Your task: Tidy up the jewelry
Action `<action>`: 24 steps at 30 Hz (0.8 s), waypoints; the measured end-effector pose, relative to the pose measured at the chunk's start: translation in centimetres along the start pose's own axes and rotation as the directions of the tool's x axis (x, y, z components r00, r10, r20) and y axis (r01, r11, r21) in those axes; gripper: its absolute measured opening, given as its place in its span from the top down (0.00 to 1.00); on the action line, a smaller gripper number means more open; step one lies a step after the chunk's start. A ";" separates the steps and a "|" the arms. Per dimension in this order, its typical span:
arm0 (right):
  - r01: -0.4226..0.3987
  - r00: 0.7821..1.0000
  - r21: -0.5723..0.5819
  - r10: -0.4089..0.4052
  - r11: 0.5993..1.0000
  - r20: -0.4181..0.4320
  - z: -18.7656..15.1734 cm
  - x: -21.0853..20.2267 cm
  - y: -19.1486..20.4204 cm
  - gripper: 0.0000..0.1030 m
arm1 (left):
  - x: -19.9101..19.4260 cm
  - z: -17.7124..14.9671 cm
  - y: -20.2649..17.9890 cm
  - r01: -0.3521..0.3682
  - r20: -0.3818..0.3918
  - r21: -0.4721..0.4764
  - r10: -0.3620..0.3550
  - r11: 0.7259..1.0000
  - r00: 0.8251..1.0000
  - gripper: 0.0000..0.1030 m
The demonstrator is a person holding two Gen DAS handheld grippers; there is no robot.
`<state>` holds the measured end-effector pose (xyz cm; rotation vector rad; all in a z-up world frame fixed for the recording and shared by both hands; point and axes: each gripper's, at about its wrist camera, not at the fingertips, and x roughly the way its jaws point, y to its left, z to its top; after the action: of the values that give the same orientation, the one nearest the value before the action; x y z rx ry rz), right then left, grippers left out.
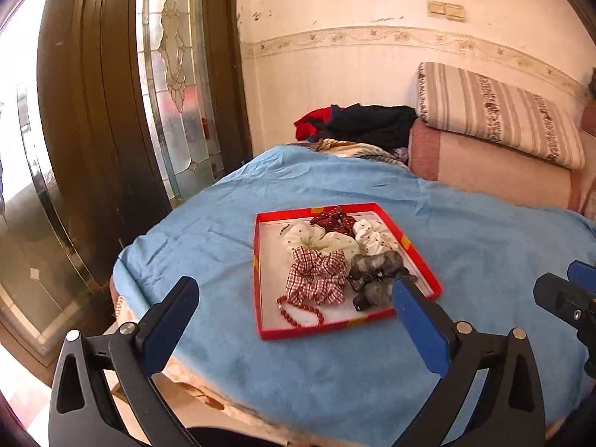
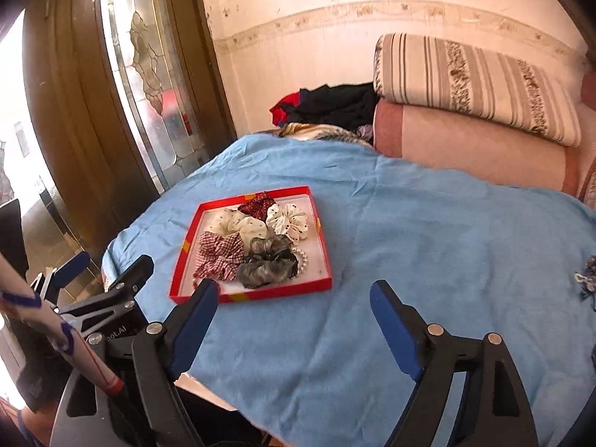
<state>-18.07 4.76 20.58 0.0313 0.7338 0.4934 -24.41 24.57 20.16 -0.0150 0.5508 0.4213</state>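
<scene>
A shallow red tray point(image 1: 260, 223) lies on the blue blanket. It holds a red-checked scrunchie point(image 1: 316, 279), a grey one point(image 1: 372, 272), two cream dotted ones point(image 1: 316, 236), a dark red one point(image 1: 333, 219) and a red bead bracelet point(image 1: 298, 313). The right wrist view shows the tray point(image 2: 279, 289) from the right, with a pearl bracelet point(image 2: 303, 260) beside the grey scrunchie point(image 2: 268, 260). My left gripper point(image 1: 294, 287) hangs open, short of the tray's near edge, with nothing between its fingers. My right gripper point(image 2: 294, 290) is open and empty too, to the right of the left one.
The blue blanket point(image 1: 484, 260) covers a bed. Behind it lie dark clothes point(image 1: 372, 123), a pink folded blanket point(image 1: 484, 164) and a striped cushion point(image 1: 499, 111). A wooden door with leaded glass point(image 1: 175, 93) stands at the left. A small patterned item point(image 2: 586, 283) lies at the far right.
</scene>
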 end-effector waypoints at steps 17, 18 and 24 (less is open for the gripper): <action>0.038 0.999 -0.046 -0.037 0.998 0.033 -3.9 -5.1 1.7 0.11 | -3.5 -2.6 2.3 -0.014 -0.063 -0.145 0.005 0.989 0.998 0.00; 0.041 0.999 -0.045 -0.040 0.998 0.027 -4.0 -4.9 1.6 0.11 | -3.2 -2.8 2.4 -0.033 -0.066 -0.155 0.023 0.987 0.998 0.00; 0.071 0.997 -0.053 -0.072 0.996 -0.008 -4.3 -3.0 0.9 0.11 | -1.8 -3.6 1.4 -0.075 -0.061 -0.140 0.067 0.987 0.996 0.00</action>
<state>-23.14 3.59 19.40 -0.0462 0.7286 0.4444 -28.15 24.75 18.18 -0.1446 0.5771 0.5302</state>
